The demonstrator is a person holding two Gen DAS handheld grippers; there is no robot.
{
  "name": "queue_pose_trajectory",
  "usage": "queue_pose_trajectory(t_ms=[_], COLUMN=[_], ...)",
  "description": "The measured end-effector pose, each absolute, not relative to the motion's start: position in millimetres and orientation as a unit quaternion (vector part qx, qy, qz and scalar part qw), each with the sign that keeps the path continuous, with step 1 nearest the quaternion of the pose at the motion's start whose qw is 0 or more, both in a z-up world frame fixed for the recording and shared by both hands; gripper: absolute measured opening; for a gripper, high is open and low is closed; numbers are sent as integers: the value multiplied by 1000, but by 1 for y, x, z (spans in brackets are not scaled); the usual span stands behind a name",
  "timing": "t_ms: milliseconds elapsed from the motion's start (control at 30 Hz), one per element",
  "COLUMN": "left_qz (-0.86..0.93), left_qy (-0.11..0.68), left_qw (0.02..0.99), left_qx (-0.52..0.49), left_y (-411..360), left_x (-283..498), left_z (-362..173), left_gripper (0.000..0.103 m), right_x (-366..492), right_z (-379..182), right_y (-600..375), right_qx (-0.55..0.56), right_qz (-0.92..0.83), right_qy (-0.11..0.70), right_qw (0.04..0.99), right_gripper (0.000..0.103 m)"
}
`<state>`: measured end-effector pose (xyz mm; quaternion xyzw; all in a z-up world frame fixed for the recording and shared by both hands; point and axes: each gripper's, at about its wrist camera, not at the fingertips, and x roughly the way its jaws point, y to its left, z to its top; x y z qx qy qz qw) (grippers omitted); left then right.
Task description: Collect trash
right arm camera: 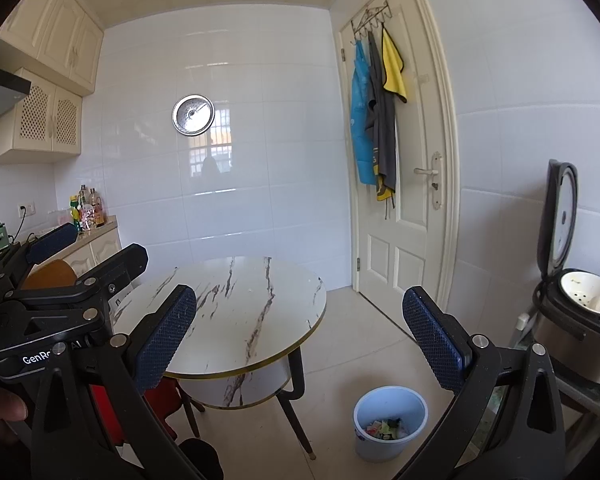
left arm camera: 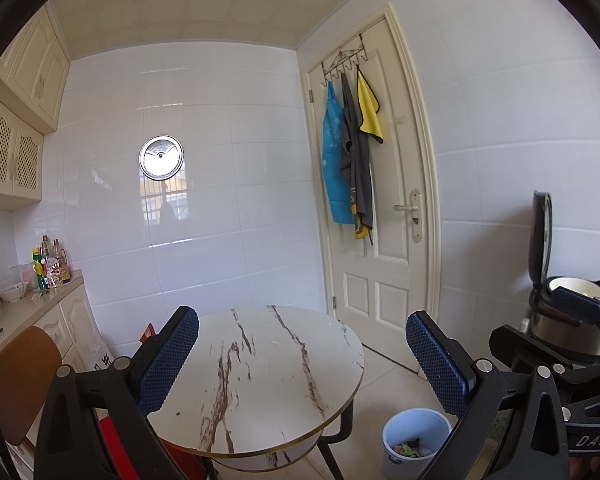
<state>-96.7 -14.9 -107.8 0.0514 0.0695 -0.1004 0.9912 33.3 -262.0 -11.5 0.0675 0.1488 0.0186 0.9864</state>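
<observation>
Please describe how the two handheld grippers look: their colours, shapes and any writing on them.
Both are black, angular frames with silver round bolts at the joints. The left gripper and the right gripper each carry two flat fingers covered in dark blue, dotted rubber pads. White lettering shows on the bodies: "GenRo...AI", partly hidden, on the left one seen from the right camera, and "DAS" on the right one. No cables are visible.

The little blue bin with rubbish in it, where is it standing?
The blue bin stands on the floor tiles, low and right of centre in both views, just right of the round marble-look table and in front of the white door.
</observation>
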Motion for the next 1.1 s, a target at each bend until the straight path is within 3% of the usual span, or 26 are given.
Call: queue_pose_trajectory(t_ms=[1100], left_qz=[-103], left_qy=[83], left_qw=[990], left_qx=[51], left_y=[-11], left_x=[-86], left_z=[-105], left_gripper=[102], right_x=[38], right_z=[-20], right_y=[-253], right_qx=[74], right_qz=[16], right_qy=[163], right_qw=[984], right_gripper=[103])
